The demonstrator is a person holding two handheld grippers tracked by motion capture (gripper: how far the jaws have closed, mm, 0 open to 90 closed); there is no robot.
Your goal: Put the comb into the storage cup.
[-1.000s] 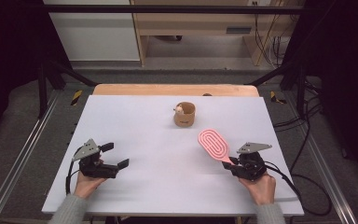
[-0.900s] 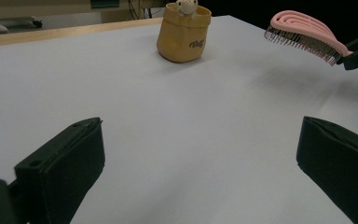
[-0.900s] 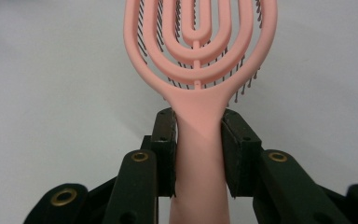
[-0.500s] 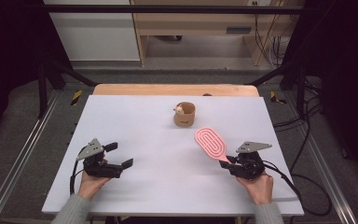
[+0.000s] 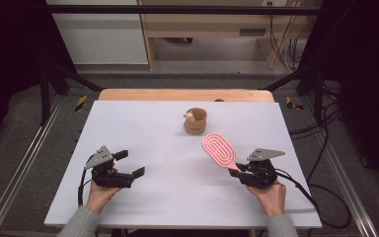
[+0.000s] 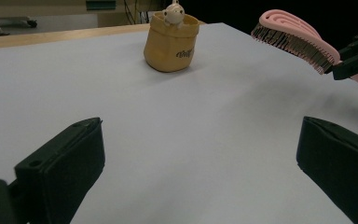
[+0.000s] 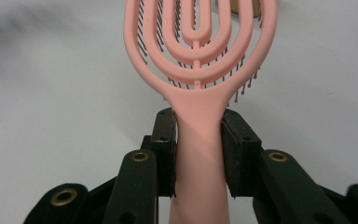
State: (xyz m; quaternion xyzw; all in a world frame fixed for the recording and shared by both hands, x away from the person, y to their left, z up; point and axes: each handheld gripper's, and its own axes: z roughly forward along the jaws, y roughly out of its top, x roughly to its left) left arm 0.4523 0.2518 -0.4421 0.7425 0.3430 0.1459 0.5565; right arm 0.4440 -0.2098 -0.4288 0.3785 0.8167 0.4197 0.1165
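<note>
A pink vented hairbrush [image 5: 220,150] [image 7: 199,51] [image 6: 294,39] is held off the white table [image 5: 168,197] with its bristles facing down. My right gripper [image 5: 240,168] [image 7: 199,135] is shut on its handle, at the table's right front. My left gripper [image 5: 130,164] [image 6: 200,154] rests at the left front with its jaws wide open and nothing between them. A small tan pouch [image 5: 196,121] [image 6: 171,41] with a little toy figure peeking out stands upright past the table's middle, beyond the brush head.
A wooden strip [image 5: 182,95] runs along the table's far edge. Black frame posts [image 5: 54,74] and cables [image 5: 321,187] flank the table. Bare white surface lies between the two grippers.
The left gripper has shifted a little to the right and forward. The brush head has swung slightly left in the right gripper, which stays in place.
</note>
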